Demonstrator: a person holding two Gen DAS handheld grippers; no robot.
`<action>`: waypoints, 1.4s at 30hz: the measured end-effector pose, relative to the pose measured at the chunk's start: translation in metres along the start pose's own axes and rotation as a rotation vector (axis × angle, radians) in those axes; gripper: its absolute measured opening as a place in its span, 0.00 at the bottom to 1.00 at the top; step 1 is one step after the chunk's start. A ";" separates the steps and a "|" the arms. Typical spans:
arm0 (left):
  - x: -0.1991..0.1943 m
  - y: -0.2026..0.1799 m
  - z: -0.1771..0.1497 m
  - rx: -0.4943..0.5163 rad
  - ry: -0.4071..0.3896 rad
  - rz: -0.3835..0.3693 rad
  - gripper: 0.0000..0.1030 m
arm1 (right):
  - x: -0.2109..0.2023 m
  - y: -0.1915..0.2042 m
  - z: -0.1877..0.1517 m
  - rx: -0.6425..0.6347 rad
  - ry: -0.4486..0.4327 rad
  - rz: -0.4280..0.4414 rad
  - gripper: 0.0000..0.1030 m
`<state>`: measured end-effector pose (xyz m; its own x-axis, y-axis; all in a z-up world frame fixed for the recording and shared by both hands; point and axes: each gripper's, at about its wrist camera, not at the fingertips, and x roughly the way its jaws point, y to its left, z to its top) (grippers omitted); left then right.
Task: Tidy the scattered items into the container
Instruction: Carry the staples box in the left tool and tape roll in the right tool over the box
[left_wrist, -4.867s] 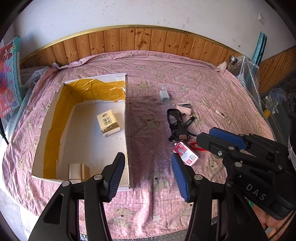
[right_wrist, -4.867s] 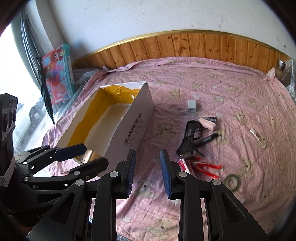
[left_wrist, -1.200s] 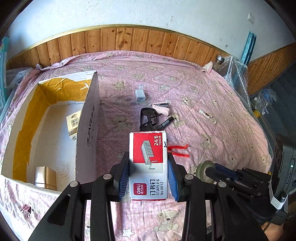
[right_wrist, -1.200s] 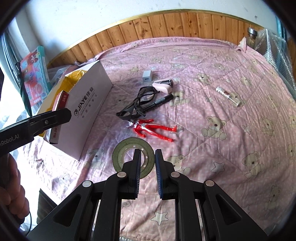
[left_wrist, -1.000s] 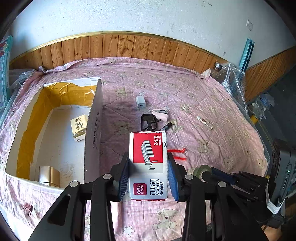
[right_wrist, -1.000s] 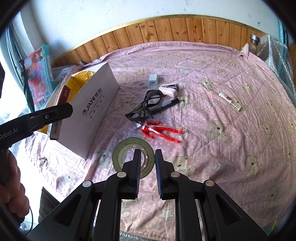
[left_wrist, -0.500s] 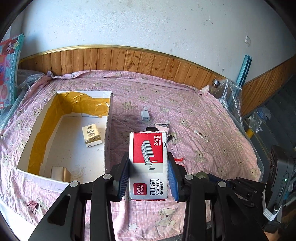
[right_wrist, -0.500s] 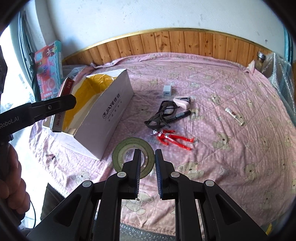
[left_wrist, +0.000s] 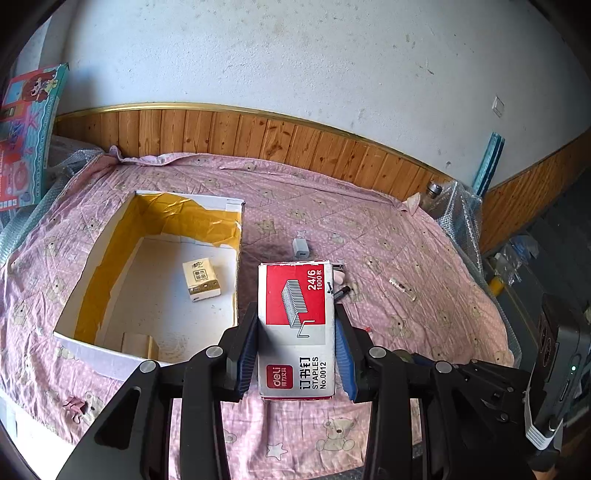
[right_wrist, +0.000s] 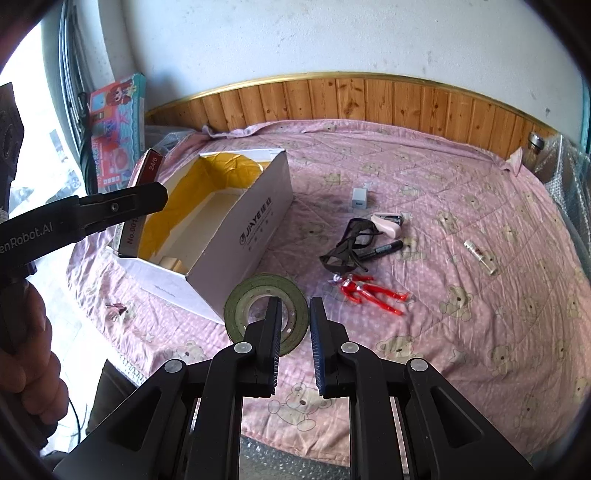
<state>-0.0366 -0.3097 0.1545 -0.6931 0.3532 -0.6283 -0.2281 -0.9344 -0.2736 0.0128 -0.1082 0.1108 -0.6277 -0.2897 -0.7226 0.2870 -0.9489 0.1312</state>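
two items already lay in the cardboard box (left_wrist: 236, 236). left tongs (left_wrist: 297, 349) gripped a staples box (left_wrist: 297, 325) near it; right tongs (right_wrist: 293, 341) pinched a tape roll (right_wrist: 243, 302). charger (right_wrist: 360, 198), goggles (right_wrist: 347, 247), marker (right_wrist: 382, 250) and toy figure (right_wrist: 365, 291) remained on the bed.

A home bedroom. A pink bear-print quilt (right_wrist: 443, 206) covers the bed, against wood wainscot (left_wrist: 258, 136). A toy box (right_wrist: 118, 110) leans nearby.
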 end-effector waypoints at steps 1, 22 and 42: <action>-0.001 0.001 0.000 -0.001 -0.004 0.001 0.38 | -0.001 0.002 0.001 -0.004 -0.002 0.001 0.15; -0.006 0.065 0.012 -0.115 -0.032 0.061 0.38 | 0.014 0.064 0.044 -0.119 -0.020 0.075 0.15; 0.023 0.126 0.025 -0.166 0.051 0.150 0.38 | 0.061 0.114 0.088 -0.195 0.001 0.125 0.15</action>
<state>-0.0981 -0.4207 0.1240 -0.6744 0.2167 -0.7059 -0.0067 -0.9577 -0.2877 -0.0562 -0.2445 0.1414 -0.5782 -0.4031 -0.7094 0.4969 -0.8636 0.0857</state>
